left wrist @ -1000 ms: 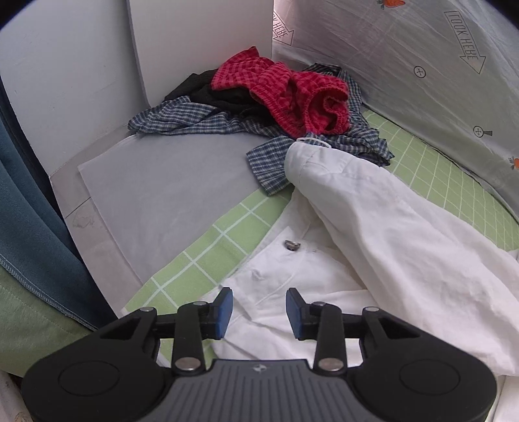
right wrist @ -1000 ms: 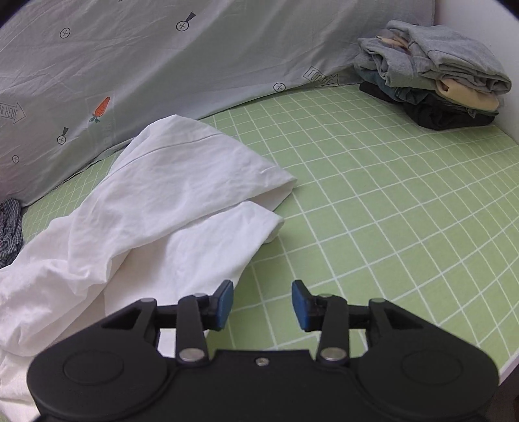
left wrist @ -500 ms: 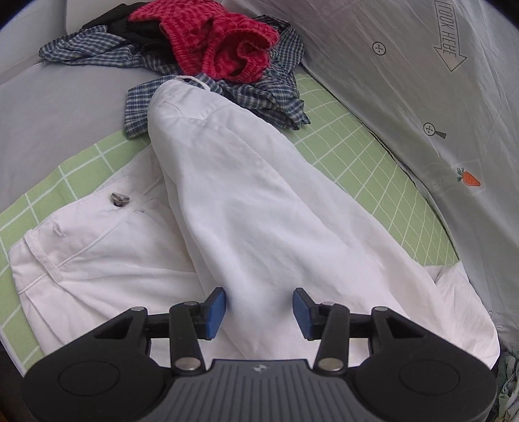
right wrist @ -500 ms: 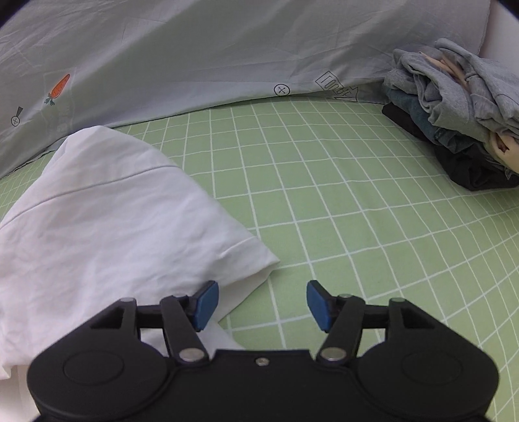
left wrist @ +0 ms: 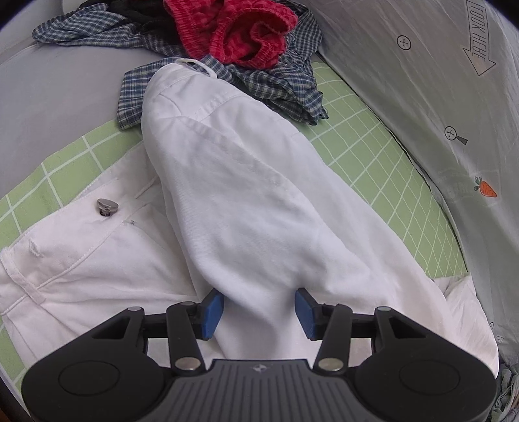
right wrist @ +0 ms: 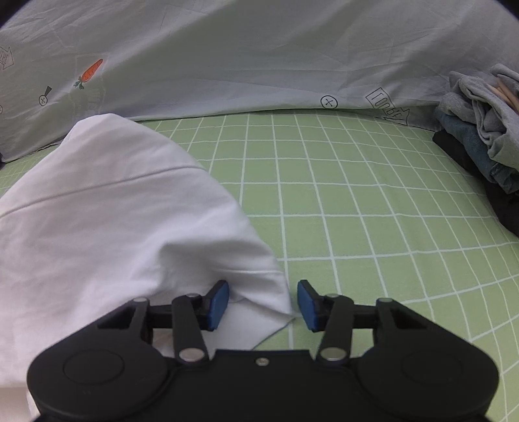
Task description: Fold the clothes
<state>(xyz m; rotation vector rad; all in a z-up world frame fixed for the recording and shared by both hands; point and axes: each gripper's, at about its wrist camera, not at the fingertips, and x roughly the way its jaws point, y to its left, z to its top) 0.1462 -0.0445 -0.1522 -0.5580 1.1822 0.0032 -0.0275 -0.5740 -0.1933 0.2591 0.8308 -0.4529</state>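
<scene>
Here both grippers have closed in on the white trousers (left wrist: 246,207) compared with a second ago, when each hung back over the checked green sheet (right wrist: 373,207): the left gripper (left wrist: 258,308) now straddles the raised ridge of the upper trouser leg at lower centre of its view, and the right gripper (right wrist: 262,303) now brackets the hem corner (right wrist: 275,292) at lower centre of its own. Both pairs of jaws stand apart, with cloth between the blue pads but nothing yet pinched. This suggests that the approach is over and the grasp for the first fold is about to be taken. The trousers lie on the sheet, waistband towards the left of the left view with a metal button (left wrist: 107,206) showing, one leg doubled loosely over the other and running to lower right. The fabric looks soft and lightly creased. Behind, at the top of the left view, sits an unsorted heap with a red garment (left wrist: 233,29) and a blue plaid shirt (left wrist: 275,87); folded clothes (right wrist: 483,130) are stacked at the right edge of the right view.
</scene>
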